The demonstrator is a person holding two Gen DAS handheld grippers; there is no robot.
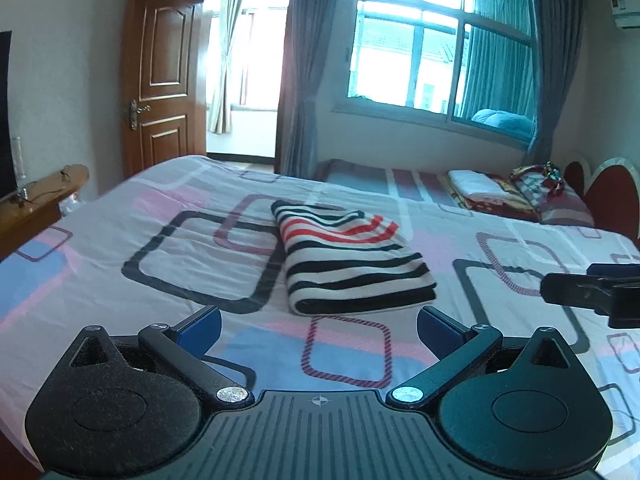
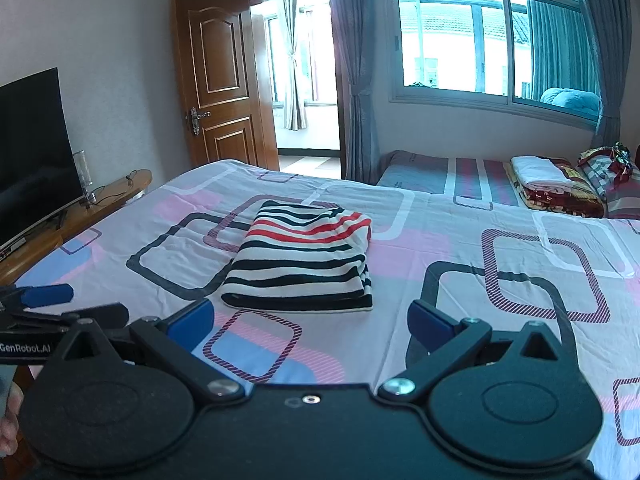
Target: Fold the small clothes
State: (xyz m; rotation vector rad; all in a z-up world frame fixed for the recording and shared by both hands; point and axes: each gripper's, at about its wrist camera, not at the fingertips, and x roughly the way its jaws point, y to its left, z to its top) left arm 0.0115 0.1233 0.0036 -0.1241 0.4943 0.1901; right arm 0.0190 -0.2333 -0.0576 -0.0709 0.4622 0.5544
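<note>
A: Largest first. What fills the view?

B: The bed (image 1: 120, 216), covered by a sheet printed with rounded squares in pink, blue and dark grey. At 12 o'clock beyond it, the window (image 1: 432, 52) with grey curtains; at 10 o'clock, the brown door (image 1: 160, 80), standing open. In the right wrist view a dark TV (image 2: 32, 148) sits at 9 o'clock.

A: And the garment?

B: The striped top (image 1: 348, 260) lies folded into a neat block mid-bed, at 12 o'clock from both claws, just ahead of the fingertips and touching neither.

A: Claw states?

B: Left gripper (image 1: 318, 326): fingers spread wide, nothing between them, held above the sheet. Right gripper (image 2: 310, 322): likewise wide apart and holding nothing.
</note>
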